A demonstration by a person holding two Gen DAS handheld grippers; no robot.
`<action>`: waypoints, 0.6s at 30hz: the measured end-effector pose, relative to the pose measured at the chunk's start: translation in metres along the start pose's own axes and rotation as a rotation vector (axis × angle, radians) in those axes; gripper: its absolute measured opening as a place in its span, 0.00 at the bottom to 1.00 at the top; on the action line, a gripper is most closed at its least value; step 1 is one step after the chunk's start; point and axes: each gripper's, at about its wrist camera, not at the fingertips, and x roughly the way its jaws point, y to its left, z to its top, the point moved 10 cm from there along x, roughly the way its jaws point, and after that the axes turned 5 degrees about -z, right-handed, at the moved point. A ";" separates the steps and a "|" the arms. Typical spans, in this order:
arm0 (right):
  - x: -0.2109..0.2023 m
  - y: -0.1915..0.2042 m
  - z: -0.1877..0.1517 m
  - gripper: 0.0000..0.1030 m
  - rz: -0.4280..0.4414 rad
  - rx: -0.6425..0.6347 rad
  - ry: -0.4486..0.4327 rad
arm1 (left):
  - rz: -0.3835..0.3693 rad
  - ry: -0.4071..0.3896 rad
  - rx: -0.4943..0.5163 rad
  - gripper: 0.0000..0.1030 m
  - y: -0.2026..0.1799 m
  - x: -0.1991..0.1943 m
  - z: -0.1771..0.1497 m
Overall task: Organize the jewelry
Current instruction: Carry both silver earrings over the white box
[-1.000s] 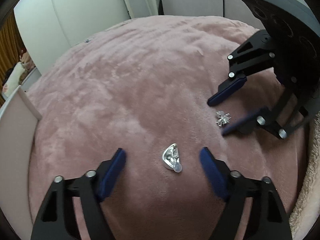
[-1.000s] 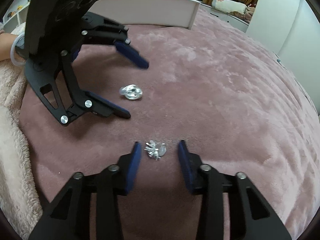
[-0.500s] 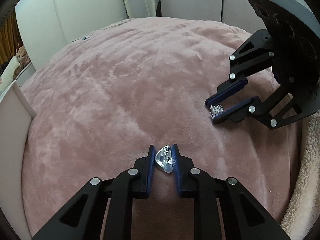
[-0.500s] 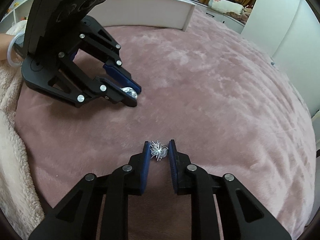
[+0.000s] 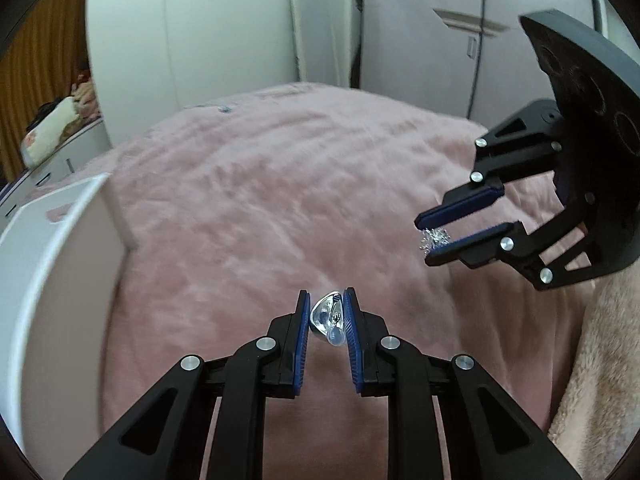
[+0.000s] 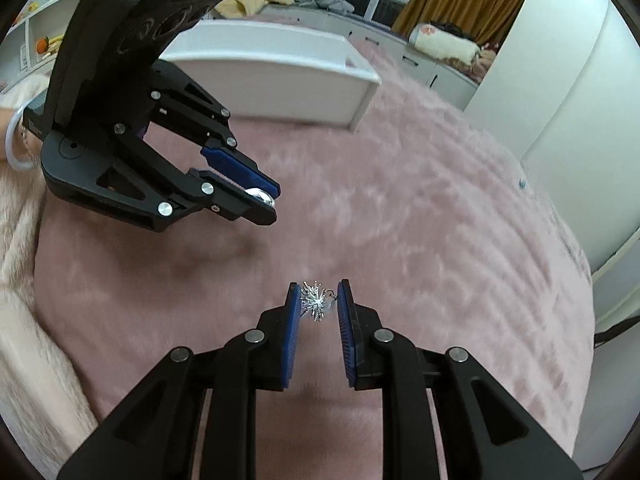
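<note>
Left tool (image 5: 326, 312): its blue pads are closed on a smooth silver earring (image 5: 327, 317), a polished, rounded shell-like piece with a small clear stopper at its near end. The earring's long axis runs along the tool's fingers, the broad rounded end pointing away from the camera and the stopper toward it. In the right wrist view the same left tool (image 6: 266, 200) appears side-on, and only a shiny rounded edge of the smooth silver earring (image 6: 260, 197) shows past the lower finger; the rest is hidden between the pads.

Right tool (image 6: 319, 300): its pads grip a spiky silver earring (image 6: 316, 301), a starburst of thin glittering wires radiating from a bright centre. A small loop or post on the side toward the right pad is hard to make out, so no long axis can be told. From the left wrist view, the right tool (image 5: 430, 240) holds the spiky silver earring (image 5: 433, 237) at the very tips of its fingers, partly covered by the lower finger.

Both earrings are held clear above the pink bedspread (image 5: 248, 200), the spiky one to the right of the smooth one. A white box (image 6: 272, 68) stands on the pink bedspread (image 6: 420, 220) beyond the left tool; its interior is not visible, and its near wall is blurred in the left wrist view.
</note>
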 end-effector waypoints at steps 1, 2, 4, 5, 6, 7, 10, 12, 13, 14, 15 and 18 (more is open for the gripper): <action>-0.002 0.000 0.007 0.19 -0.002 0.000 -0.010 | 0.006 -0.014 -0.014 0.21 0.006 -0.007 0.004; -0.005 0.000 0.015 0.19 -0.004 0.001 -0.021 | 0.012 -0.025 -0.026 0.21 0.010 -0.011 0.007; -0.009 0.000 0.035 0.19 -0.012 -0.002 -0.050 | 0.025 -0.057 -0.060 0.21 0.023 -0.026 0.015; -0.011 0.001 0.045 0.19 -0.015 -0.006 -0.065 | 0.030 -0.068 -0.072 0.21 0.028 -0.032 0.018; -0.012 0.002 0.055 0.19 -0.016 -0.009 -0.076 | 0.037 -0.082 -0.089 0.21 0.035 -0.039 0.021; -0.013 0.002 0.063 0.19 -0.019 -0.013 -0.085 | 0.051 -0.094 -0.102 0.21 0.043 -0.047 0.023; -0.014 0.004 0.092 0.19 -0.029 -0.020 -0.120 | 0.093 -0.122 -0.135 0.21 0.065 -0.070 0.027; -0.015 0.005 0.113 0.19 -0.032 -0.021 -0.145 | 0.123 -0.133 -0.149 0.21 0.078 -0.084 0.028; -0.015 0.005 0.122 0.19 -0.037 -0.020 -0.158 | 0.148 -0.141 -0.157 0.21 0.088 -0.093 0.028; -0.014 0.006 0.132 0.19 -0.036 -0.016 -0.170 | 0.165 -0.148 -0.161 0.21 0.095 -0.101 0.027; -0.013 0.006 0.145 0.19 -0.033 -0.008 -0.186 | 0.188 -0.155 -0.166 0.21 0.104 -0.109 0.027; -0.009 0.007 0.176 0.19 -0.018 0.020 -0.223 | 0.254 -0.172 -0.193 0.21 0.131 -0.132 0.022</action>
